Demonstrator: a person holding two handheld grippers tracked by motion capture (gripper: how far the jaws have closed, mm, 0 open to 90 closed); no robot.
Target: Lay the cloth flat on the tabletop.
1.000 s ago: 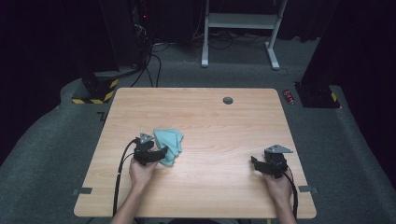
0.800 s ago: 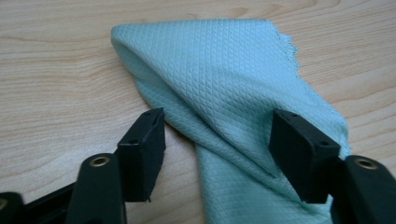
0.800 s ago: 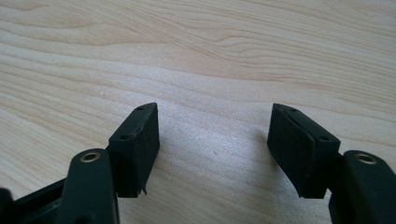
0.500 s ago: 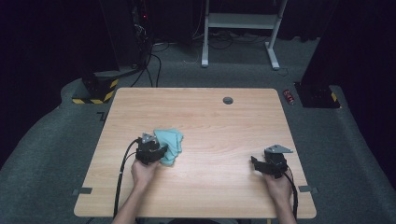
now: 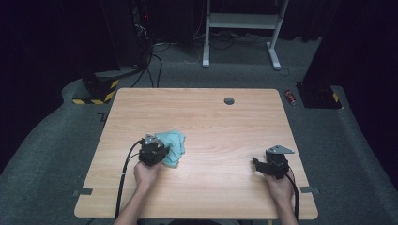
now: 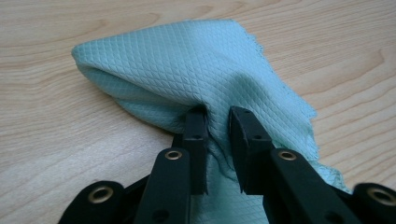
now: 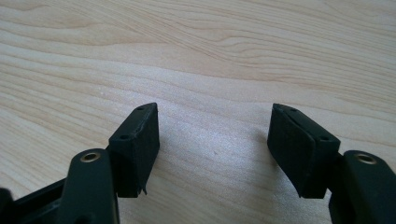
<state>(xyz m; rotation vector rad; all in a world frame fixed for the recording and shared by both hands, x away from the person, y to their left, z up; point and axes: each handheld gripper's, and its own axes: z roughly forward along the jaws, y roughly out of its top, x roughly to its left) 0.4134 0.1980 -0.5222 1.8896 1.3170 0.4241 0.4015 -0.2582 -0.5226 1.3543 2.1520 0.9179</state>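
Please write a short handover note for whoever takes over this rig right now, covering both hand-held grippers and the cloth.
Left hand-held gripper: jaws pinched on a fold of the teal cloth.
Right hand-held gripper: jaws wide open over bare wood, holding nothing, at the table's near right.
Cloth: bunched and loosely folded on the table's near left, not spread flat.
Done: the left has its grip on the cloth.
Left: probably bring the right over to take another edge and finish folding or spreading it.
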